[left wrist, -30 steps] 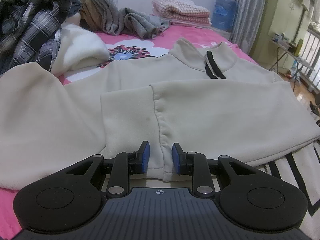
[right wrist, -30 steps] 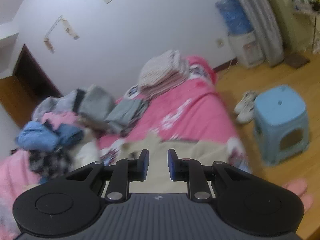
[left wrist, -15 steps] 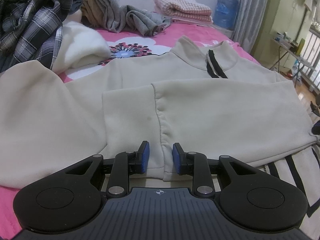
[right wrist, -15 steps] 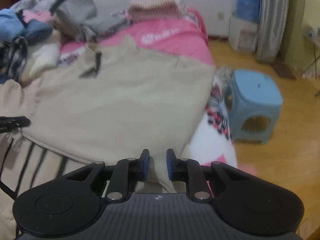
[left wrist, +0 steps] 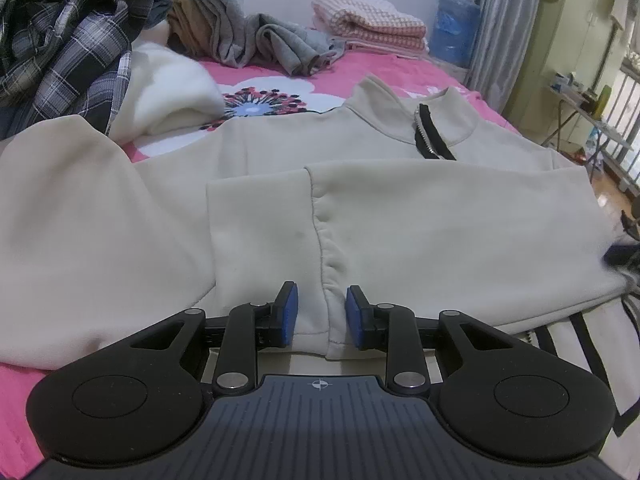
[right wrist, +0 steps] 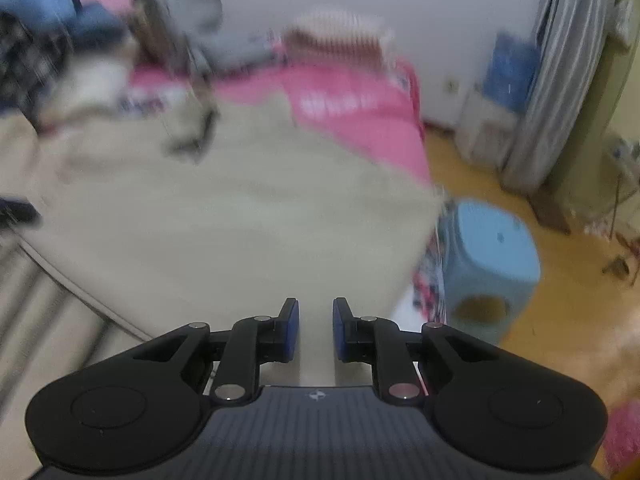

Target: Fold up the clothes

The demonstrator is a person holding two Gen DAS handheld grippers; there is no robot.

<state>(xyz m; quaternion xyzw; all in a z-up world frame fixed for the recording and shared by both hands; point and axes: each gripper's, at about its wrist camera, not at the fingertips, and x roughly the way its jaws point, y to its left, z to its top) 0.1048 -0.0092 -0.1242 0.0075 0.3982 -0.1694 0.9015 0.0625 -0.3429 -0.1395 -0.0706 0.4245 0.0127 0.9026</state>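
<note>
Left claw [left wrist: 318,312] low at near hem of cream zip-collar sweatshirt [left wrist: 420,216], jaws parted, folded-over sleeve cuff edge between blue pads, not pinched. Right claw [right wrist: 316,330] over same hem toward bed's right edge, jaws narrowly apart, empty. Sweatshirt flat on pink bed [left wrist: 360,68], long axis crosswise, collar far. Blue stool [right wrist: 490,248] beyond.

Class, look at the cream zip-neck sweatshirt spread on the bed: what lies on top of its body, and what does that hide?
A folded-in sleeve lies across the cream sweatshirt, hiding the chest and the lower end of the zipper.
</note>
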